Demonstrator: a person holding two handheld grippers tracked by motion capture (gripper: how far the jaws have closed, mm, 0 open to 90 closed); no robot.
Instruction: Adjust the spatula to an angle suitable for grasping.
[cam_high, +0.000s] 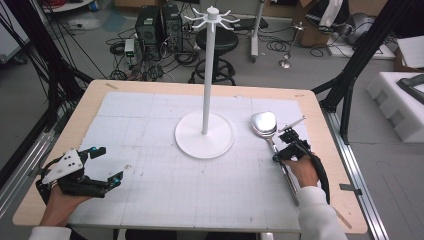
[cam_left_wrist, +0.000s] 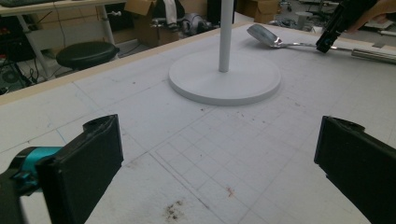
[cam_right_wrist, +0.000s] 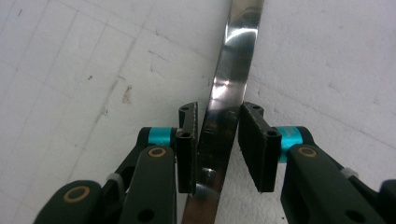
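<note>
A large steel spoon (cam_high: 264, 123) lies on the white gridded mat, right of centre, its bowl toward the far side and its long handle running toward the person. My right gripper (cam_high: 280, 149) points down over the handle. In the right gripper view its pads straddle the shiny handle (cam_right_wrist: 236, 56), very close on both sides, with a thin gap still showing at the left pad (cam_right_wrist: 189, 140). My left gripper (cam_high: 111, 164) rests at the table's near left, jaws wide apart and nothing between them (cam_left_wrist: 217, 140). The left gripper view also shows the spoon (cam_left_wrist: 266, 35) and the right gripper (cam_left_wrist: 327, 42) far off.
A white hanger stand with a round base (cam_high: 220, 145) and a tall pole topped with hooks stands mid-table, just left of the spoon; its base (cam_left_wrist: 243, 86) is also in the left gripper view. A wooden table edge (cam_high: 75, 130) frames the mat. Stools, cables and boxes lie beyond.
</note>
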